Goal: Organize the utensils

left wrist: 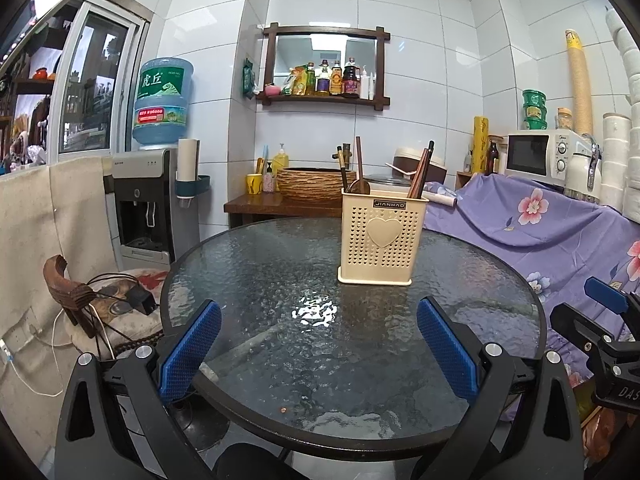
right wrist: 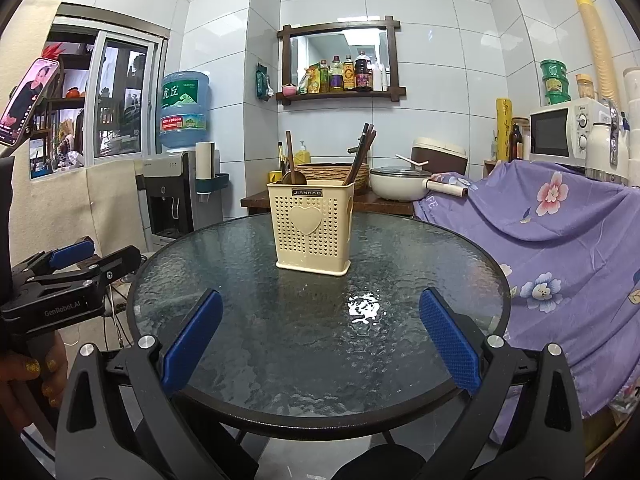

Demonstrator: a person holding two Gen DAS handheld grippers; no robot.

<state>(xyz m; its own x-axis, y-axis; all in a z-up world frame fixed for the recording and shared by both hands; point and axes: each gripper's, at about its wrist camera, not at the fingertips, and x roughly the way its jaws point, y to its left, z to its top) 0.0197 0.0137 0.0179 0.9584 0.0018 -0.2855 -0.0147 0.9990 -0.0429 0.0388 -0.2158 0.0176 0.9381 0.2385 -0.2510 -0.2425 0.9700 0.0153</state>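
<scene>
Left gripper (left wrist: 318, 350): mine, low in the frame, blue pads (left wrist: 192, 350) spread wide, nothing between them.
Right gripper (left wrist: 600, 320): I see it edge-on at the right edge; I cannot tell its jaws.
Table (left wrist: 240, 272): round, rippled glass, dark rim, filling the centre.
Holder (left wrist: 380, 236): cream, perforated, heart on its front, upright on the table above centre.
Chopsticks (left wrist: 422, 170): dark, leaning right from the holder's right side.
Spoon (left wrist: 359, 176): wooden, in its left side.
</scene>
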